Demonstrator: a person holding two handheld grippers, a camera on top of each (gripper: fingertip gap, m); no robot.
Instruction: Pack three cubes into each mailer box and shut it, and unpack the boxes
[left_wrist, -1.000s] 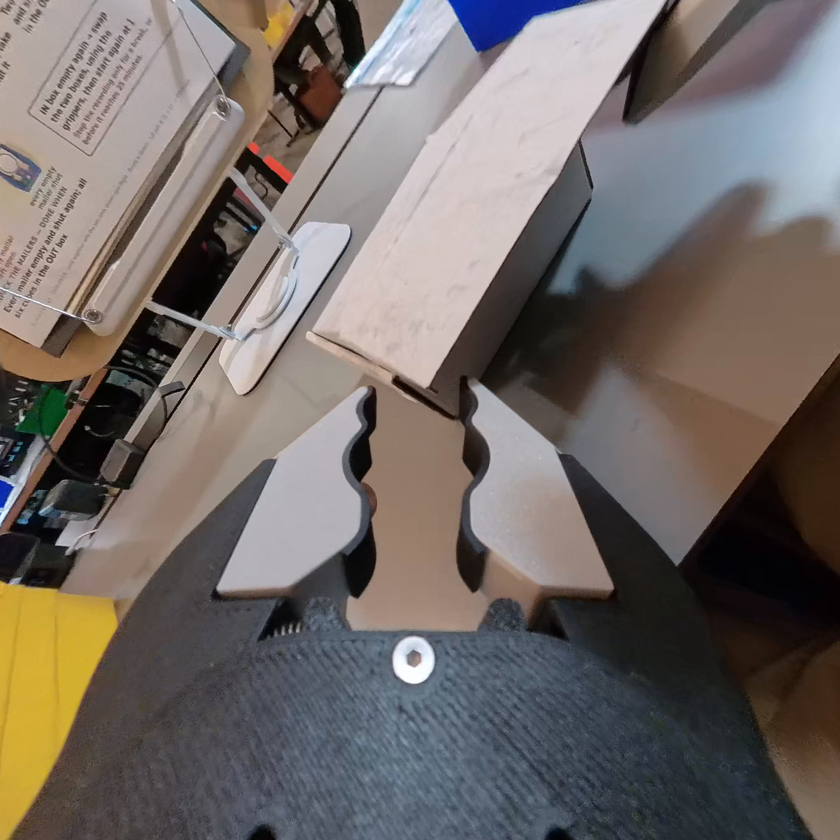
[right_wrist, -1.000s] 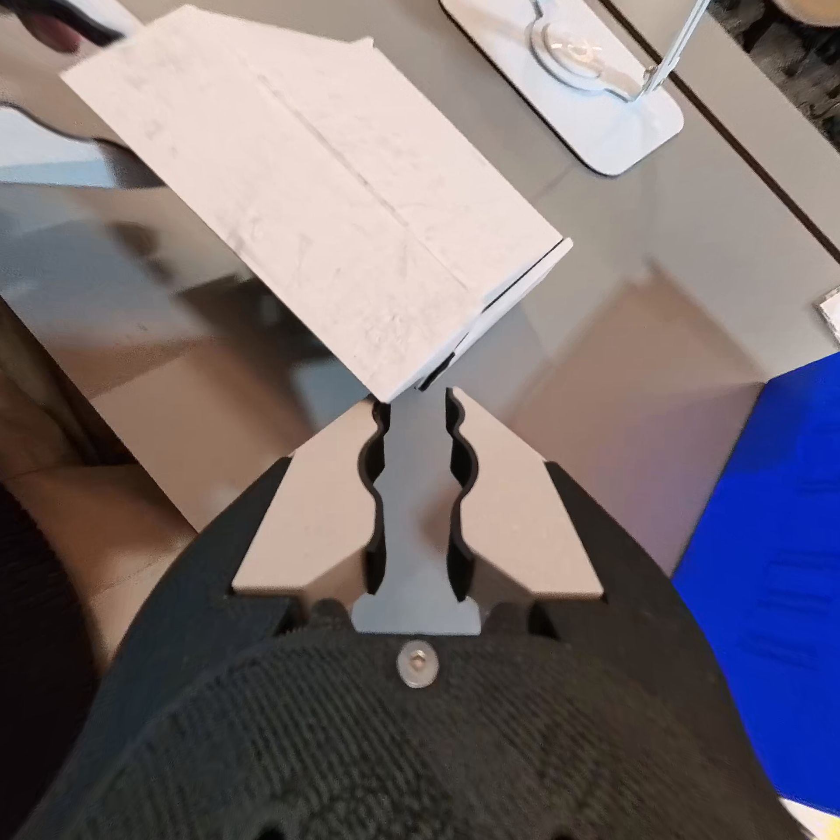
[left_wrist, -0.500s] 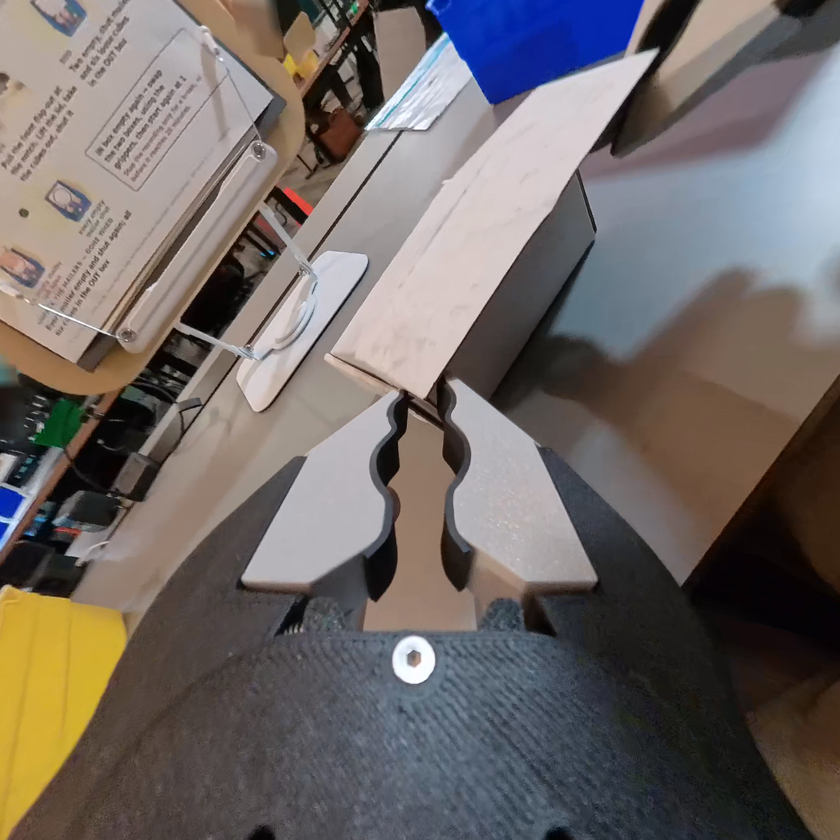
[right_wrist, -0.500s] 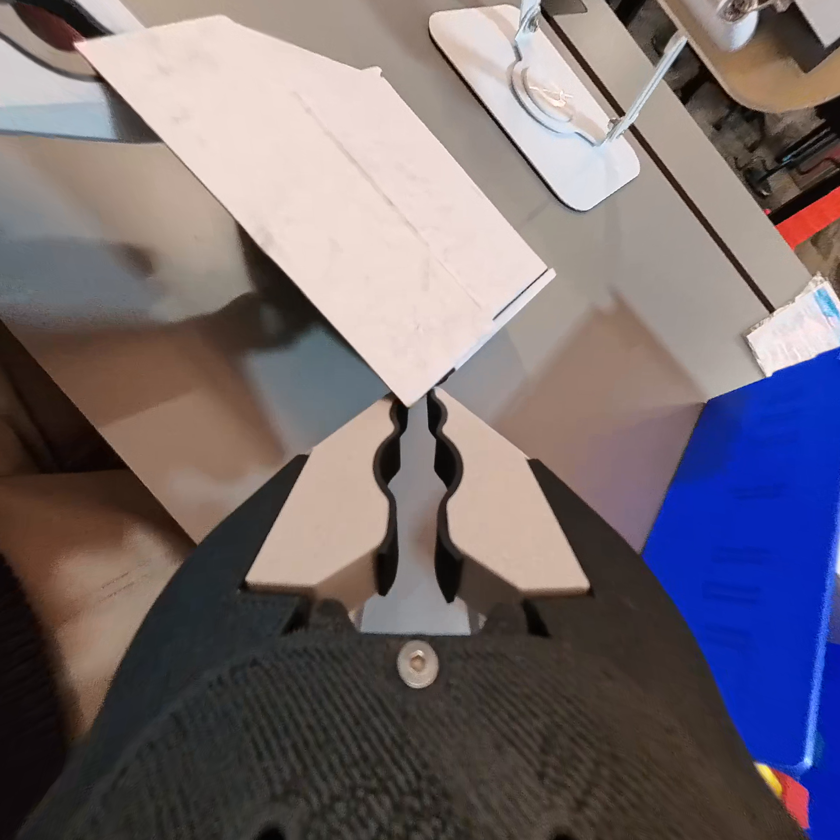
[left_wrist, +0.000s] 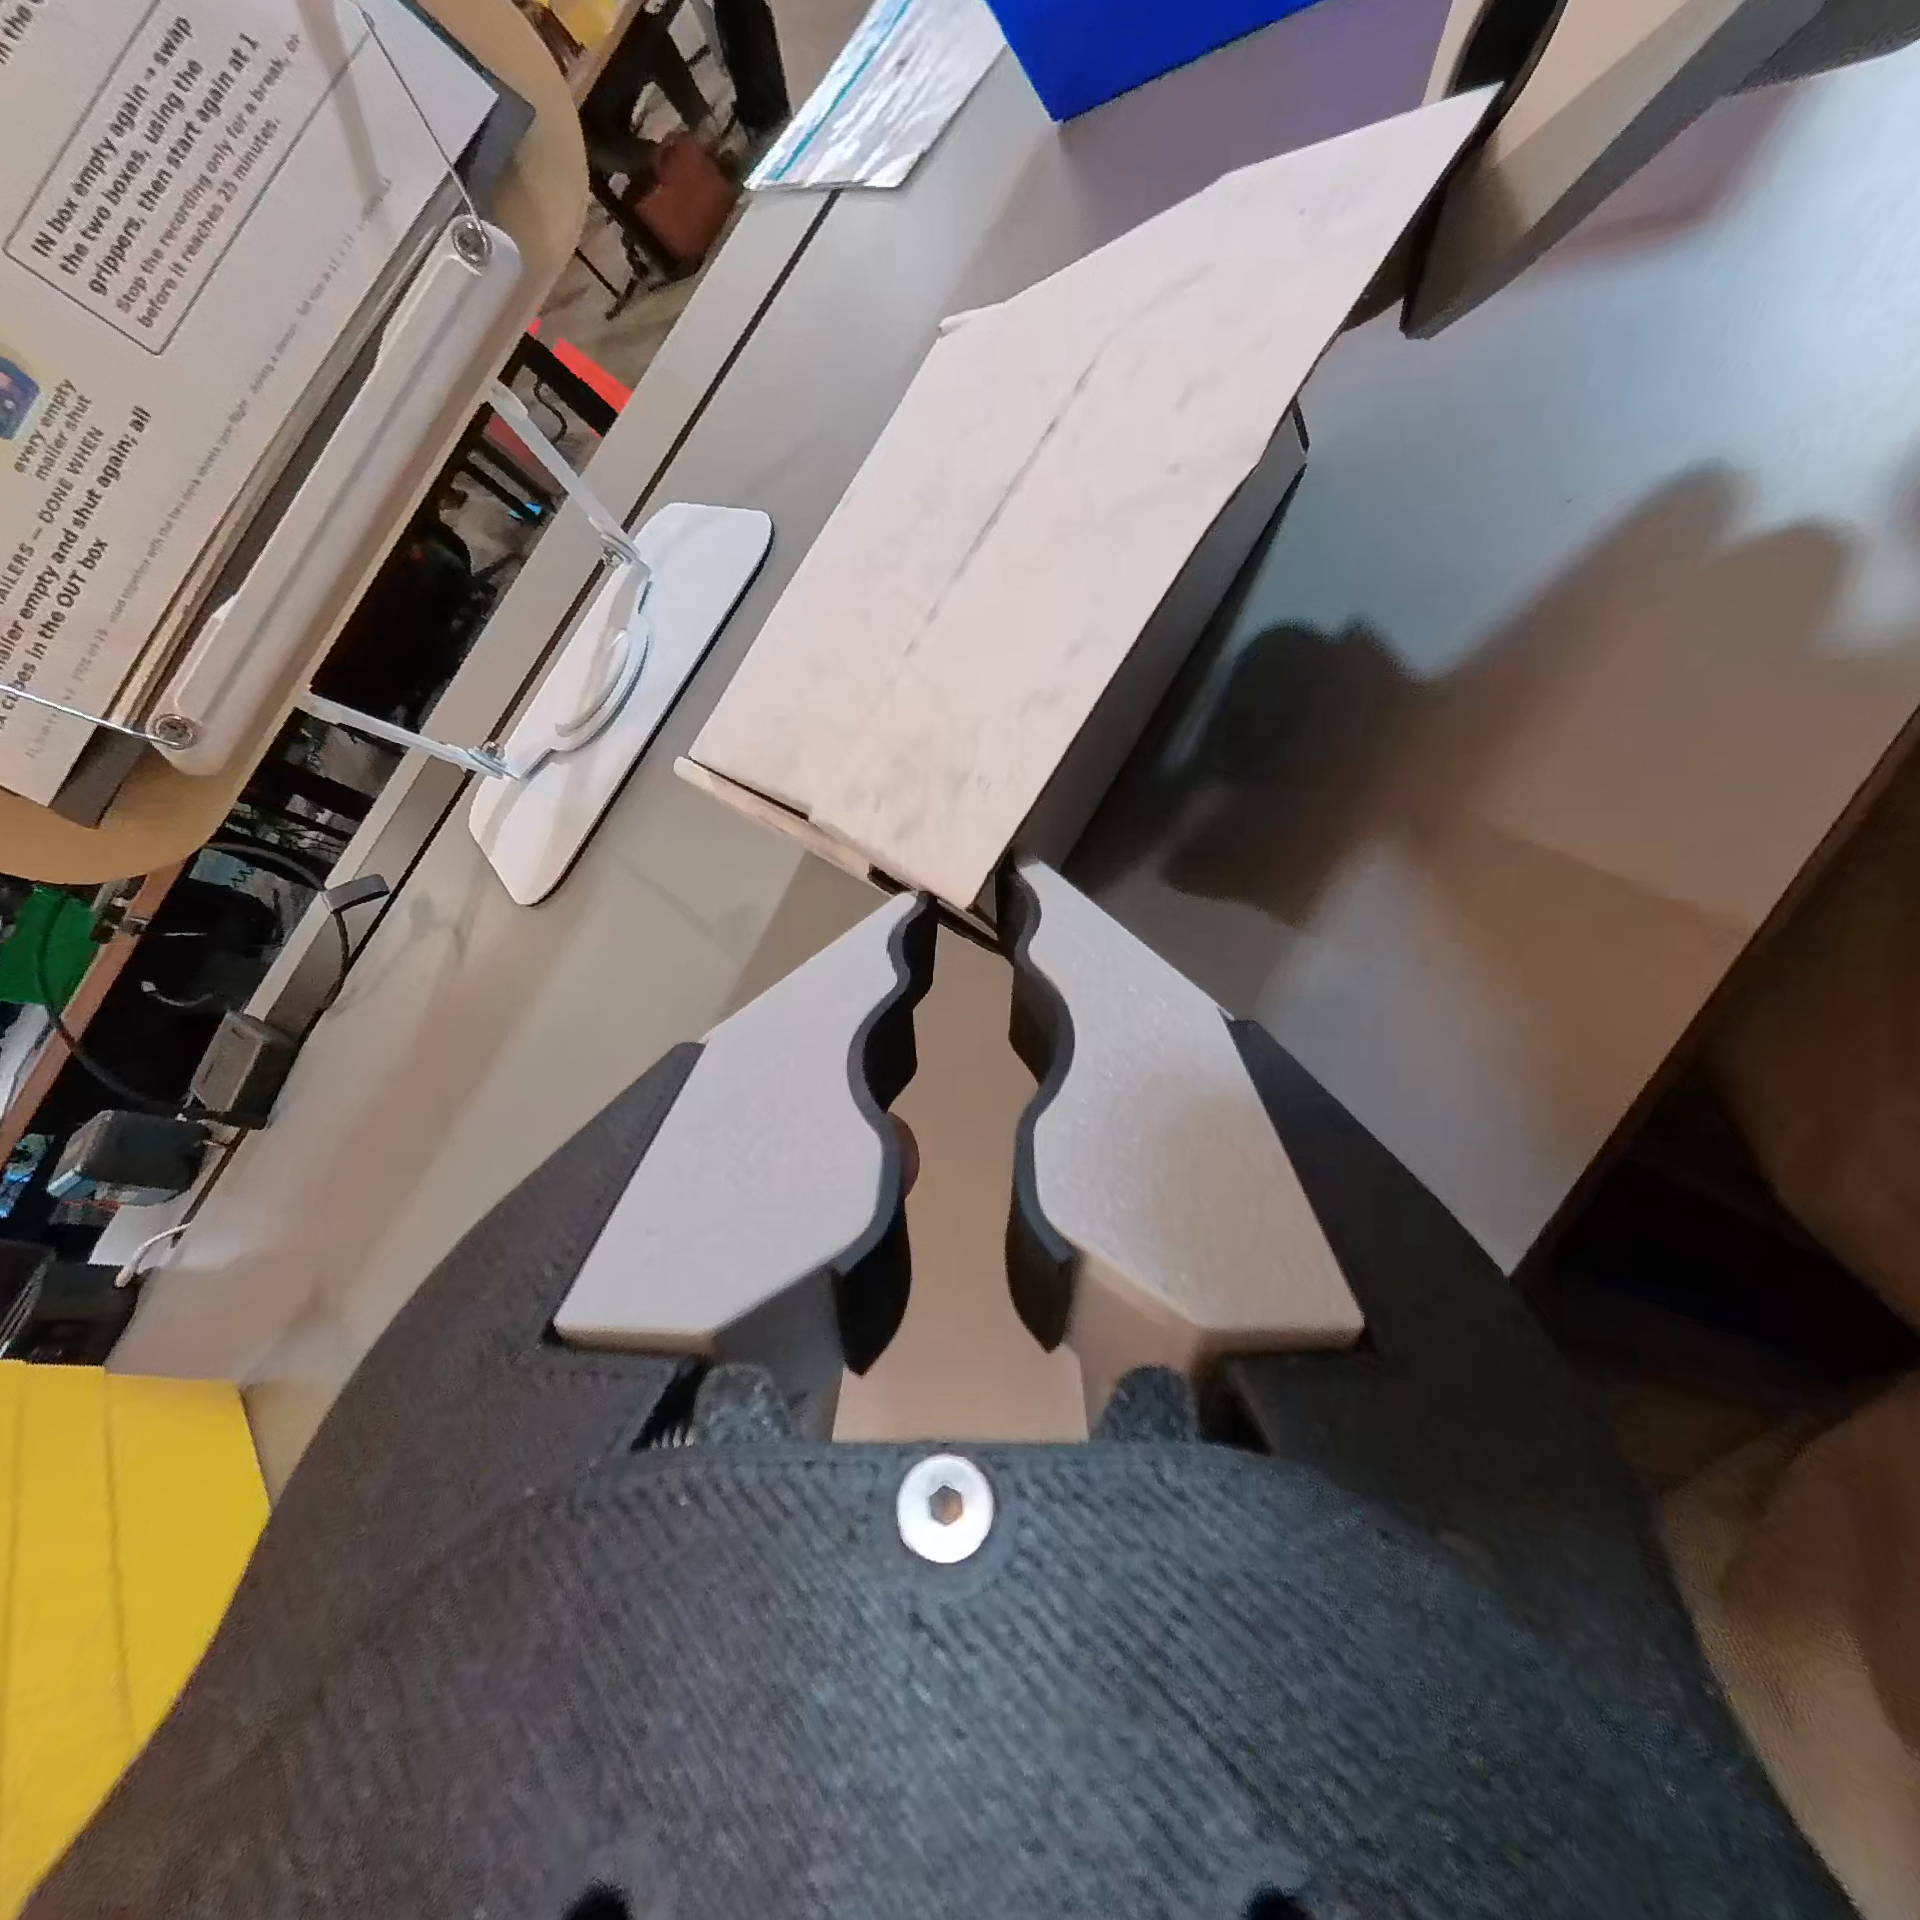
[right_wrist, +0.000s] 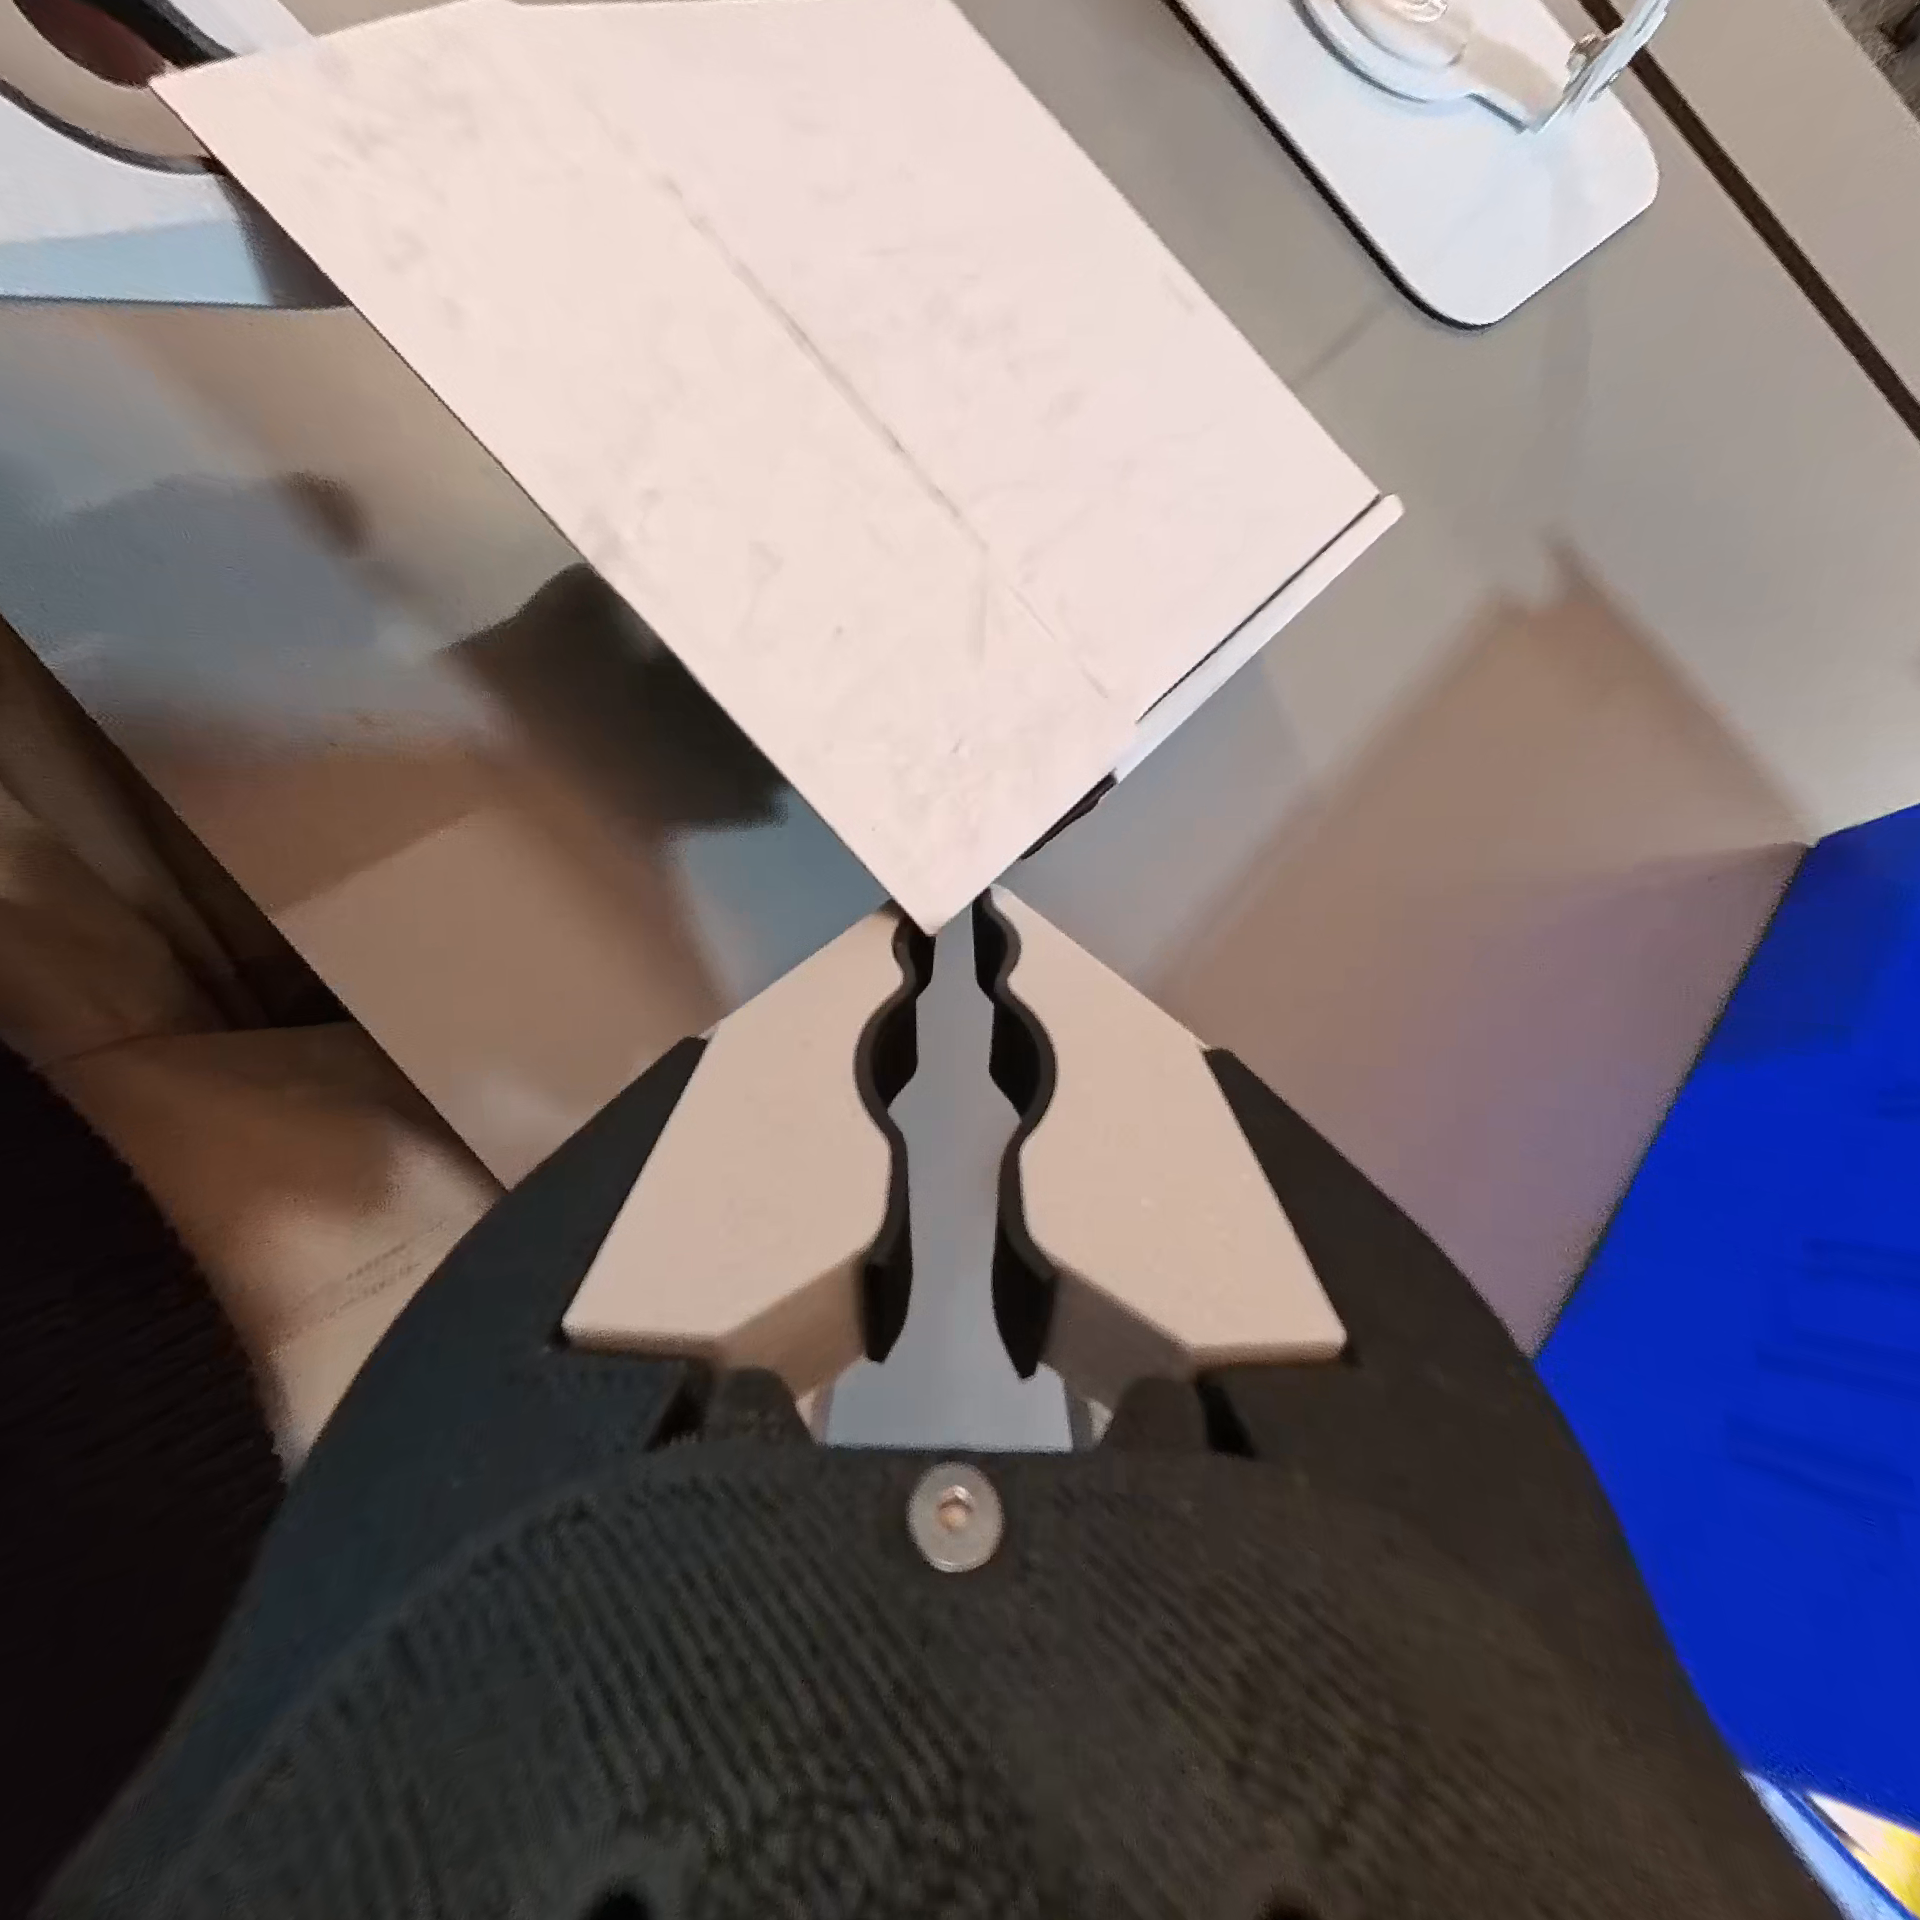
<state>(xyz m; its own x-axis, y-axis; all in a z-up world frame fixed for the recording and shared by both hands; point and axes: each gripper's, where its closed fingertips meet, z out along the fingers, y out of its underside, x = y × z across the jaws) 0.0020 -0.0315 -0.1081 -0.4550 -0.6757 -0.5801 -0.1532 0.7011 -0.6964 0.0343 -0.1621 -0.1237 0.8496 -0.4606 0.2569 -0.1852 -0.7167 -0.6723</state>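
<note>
A shut white mailer box (left_wrist: 1018, 582) lies on the grey table (left_wrist: 1558, 748). It also shows in the right wrist view (right_wrist: 779, 416). My left gripper (left_wrist: 966, 914) is closed to a narrow gap on the box's near corner. My right gripper (right_wrist: 948, 920) is closed to a narrow gap on the opposite corner, at the lid's edge. The right gripper's fingers (left_wrist: 1538, 177) show blurred beyond the box's far end in the left wrist view. The box casts a dark shadow on the table. I cannot tell whether it rests on the table or hangs just above it. No cubes are in view.
A document stand holding a printed sheet (left_wrist: 208, 364) has its white base (left_wrist: 623, 707) beside the box, also seen in the right wrist view (right_wrist: 1455, 177). A blue bin (right_wrist: 1766, 1351) is at the right. A yellow bin (left_wrist: 104, 1610) is at the left. The table's front edge runs close by. Left tips to right tips: about 15 centimetres.
Both grippers have closed from open onto opposite corners of the mailer box. Both views have shifted a little, and the box has tilted slightly in them.
</note>
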